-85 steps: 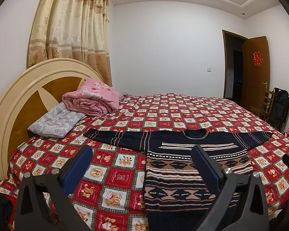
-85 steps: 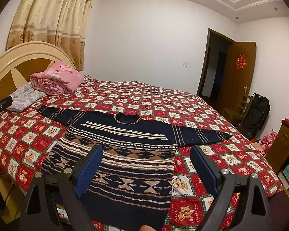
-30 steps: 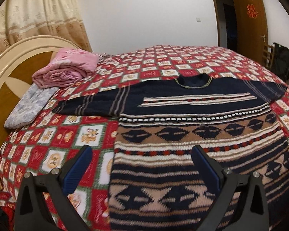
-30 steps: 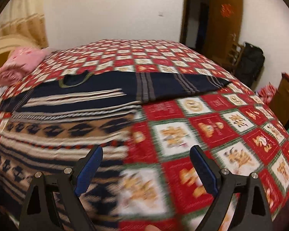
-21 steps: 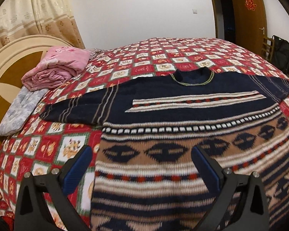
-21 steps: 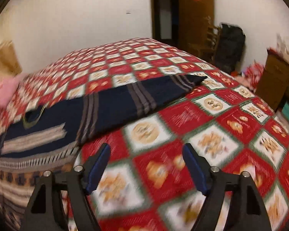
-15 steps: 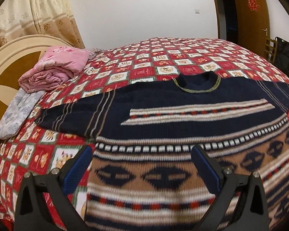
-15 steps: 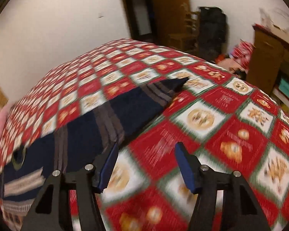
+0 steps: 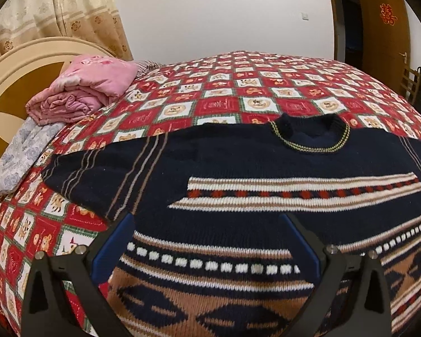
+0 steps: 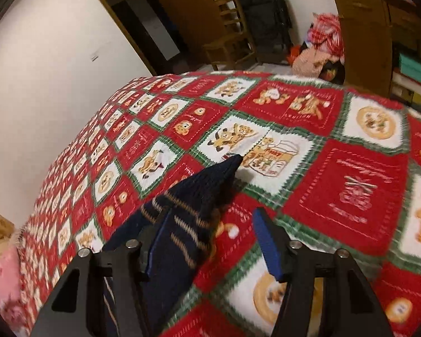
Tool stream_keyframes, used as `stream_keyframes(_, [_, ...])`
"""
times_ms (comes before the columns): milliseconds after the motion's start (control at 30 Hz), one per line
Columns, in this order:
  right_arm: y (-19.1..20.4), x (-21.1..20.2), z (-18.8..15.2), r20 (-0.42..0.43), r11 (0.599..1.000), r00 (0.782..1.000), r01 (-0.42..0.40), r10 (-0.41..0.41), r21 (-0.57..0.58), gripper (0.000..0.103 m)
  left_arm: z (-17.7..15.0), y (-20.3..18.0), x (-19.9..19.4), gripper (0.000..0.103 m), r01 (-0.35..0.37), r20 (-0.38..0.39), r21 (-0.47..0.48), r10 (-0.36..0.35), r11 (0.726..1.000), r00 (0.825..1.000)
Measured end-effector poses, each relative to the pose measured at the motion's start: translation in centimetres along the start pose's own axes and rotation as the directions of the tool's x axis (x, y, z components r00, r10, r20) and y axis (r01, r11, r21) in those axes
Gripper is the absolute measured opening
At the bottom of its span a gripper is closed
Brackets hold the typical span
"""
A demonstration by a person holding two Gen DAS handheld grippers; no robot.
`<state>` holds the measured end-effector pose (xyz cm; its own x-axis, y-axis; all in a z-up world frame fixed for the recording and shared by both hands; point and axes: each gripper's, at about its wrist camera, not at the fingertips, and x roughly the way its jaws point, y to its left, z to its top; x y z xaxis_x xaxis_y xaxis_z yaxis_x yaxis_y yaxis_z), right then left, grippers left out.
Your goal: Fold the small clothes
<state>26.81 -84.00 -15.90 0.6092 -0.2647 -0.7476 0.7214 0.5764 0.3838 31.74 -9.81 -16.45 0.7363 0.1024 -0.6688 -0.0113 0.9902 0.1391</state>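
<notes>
A navy knit sweater (image 9: 266,163) with tan, white and red pattern bands lies flat on the bed, collar away from me, its left sleeve (image 9: 98,174) spread out. My left gripper (image 9: 207,238) is open and hovers low over the sweater's chest. In the right wrist view my right gripper (image 10: 213,236) is open, its jaws partly narrowed, around the right sleeve's cuff end (image 10: 199,196), which lies between the fingers. Whether the pads touch the cloth I cannot tell.
The bed has a red, white and green patchwork cover (image 9: 238,95). A folded pink quilt (image 9: 81,92) and a grey pillow (image 9: 22,157) lie by the headboard (image 9: 11,75). Beyond the bed's far side stand a wooden chair (image 10: 227,42), a black bag (image 10: 266,8) and a cabinet (image 10: 373,36).
Both grippers have dropped and moved forward over the sweater. The right one swung right along the sleeve to its cuff and its jaws narrowed; the left one stayed wide open.
</notes>
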Motion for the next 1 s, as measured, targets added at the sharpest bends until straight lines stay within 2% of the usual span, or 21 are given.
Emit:
stream_keyframes(167, [-0.1,2.4,0.6,-0.023,1.000,1.000,0.002,-0.002,0.010,0.048,0.3,-0.8,0.6,0.103,0.011,-0.005,0.007,-0.011,1.000,1.000])
stream_keyframes(233, [0.1,3.0,0.8,-0.012,1.000,1.000,0.023,-0.023,-0.006,0.036,0.2,-1.1,0.9,0.103,0.024,-0.017,0.017,-0.023,1.000,1.000])
stream_keyframes(267, [0.3,3.3,0.9,-0.012,0.999,1.000,0.025,-0.025,-0.021,0.026,0.1,-1.3,1.1,0.103,0.027,-0.023,0.022,-0.027,0.999,0.999])
stream_keyframes(333, [0.9,3.5,1.1,-0.006,0.998,0.999,0.039,-0.039,-0.055,0.021,-0.1,-1.5,1.3,0.103,0.043,-0.036,0.029,-0.042,0.999,0.998])
stream_keyframes(367, [1.0,3.4,1.1,0.000,0.997,0.999,0.039,-0.039,-0.064,0.014,-0.3,-1.6,1.4,0.103,0.051,-0.046,0.032,-0.050,0.998,0.998])
stream_keyframes(567, [4.6,0.3,0.0,0.060,0.976,0.997,-0.044,0.058,-0.211,0.011,-0.7,-1.4,1.4,0.103,0.089,-0.073,0.020,-0.088,0.996,0.993])
stream_keyframes(667, [8.1,-2.2,-1.6,0.080,0.941,0.990,-0.088,0.120,-0.326,0.010,-1.0,-1.1,0.9,0.103,0.106,-0.068,0.009,-0.105,0.994,0.992])
stream_keyframes(767, [12.7,-4.5,-4.4,0.077,0.880,0.982,-0.121,0.174,-0.458,0.010,-1.3,-0.9,0.4,0.103,0.129,-0.064,0.000,-0.129,0.992,0.990])
stream_keyframes(1000, [21.5,-7.7,-13.2,-0.046,0.730,0.957,-0.248,0.285,-0.637,0.010,-2.2,0.4,-0.8,0.103,0.151,-0.050,-0.011,-0.152,0.988,0.987])
